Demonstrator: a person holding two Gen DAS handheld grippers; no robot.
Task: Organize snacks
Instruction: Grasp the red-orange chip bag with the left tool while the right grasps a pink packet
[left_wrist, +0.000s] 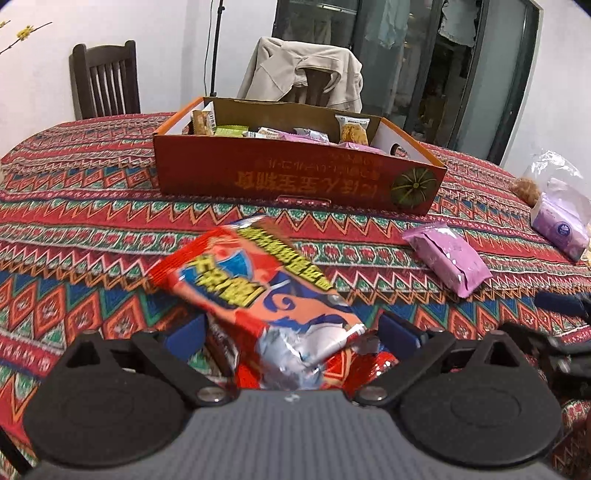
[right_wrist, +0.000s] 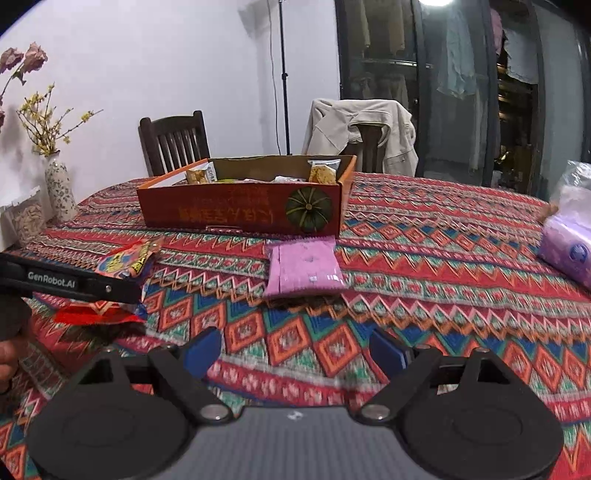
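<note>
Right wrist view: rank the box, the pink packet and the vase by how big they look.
1. Box, largest by far.
2. Pink packet.
3. Vase, smallest, though it stands farther back, so true size is unsure.

Both wrist cams sat low over the table, angled down toward the snack box; left one closer, both caught it.

Each tool has a grey ribbed body, two black round-lobed plates with black link arms, silver pivot screws and blue finger pads. The left tool and right tool match; white "GenRobot.AI" lettering marks the left tool's black side.
</note>
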